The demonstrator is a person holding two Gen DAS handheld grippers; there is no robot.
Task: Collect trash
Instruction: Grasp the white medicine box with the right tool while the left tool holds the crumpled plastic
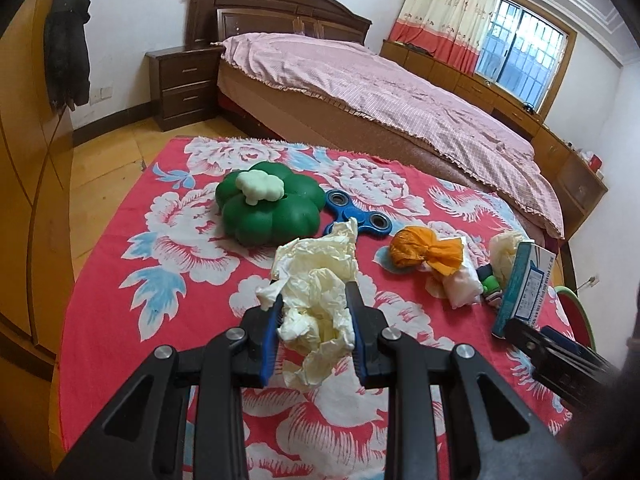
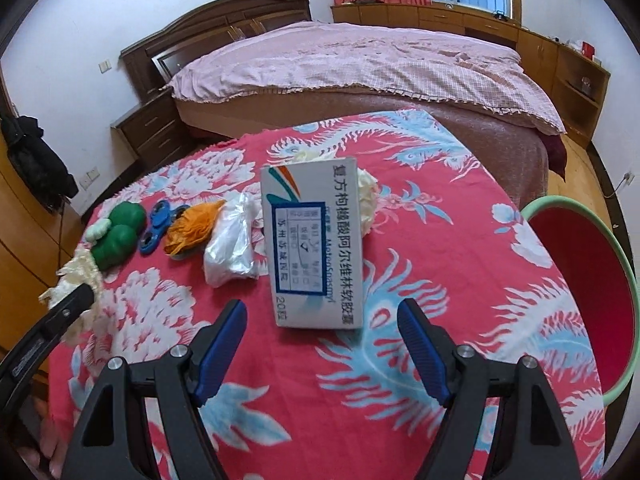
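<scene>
Left tool (image 1: 314,300), nearest the lens: blue-padded fingers clamped on a crumpled cream tissue wad (image 1: 316,296), held just above the surface. Right tool (image 2: 322,350): fingers spread apart, nothing between them, hanging just short of the box. Then by size:
- pink-quilted bed (image 1: 380,92) beyond;
- red floral cloth-covered surface (image 2: 460,300);
- red round bin with green rim (image 2: 584,300), at the right edge;
- white printed cardboard medicine box (image 2: 316,240), lying flat;
- green clover-shaped toy (image 1: 268,208);
- clear plastic bag (image 2: 232,248);
- orange crumpled wrapper (image 1: 424,254);
- blue fidget spinner (image 1: 356,212).
</scene>
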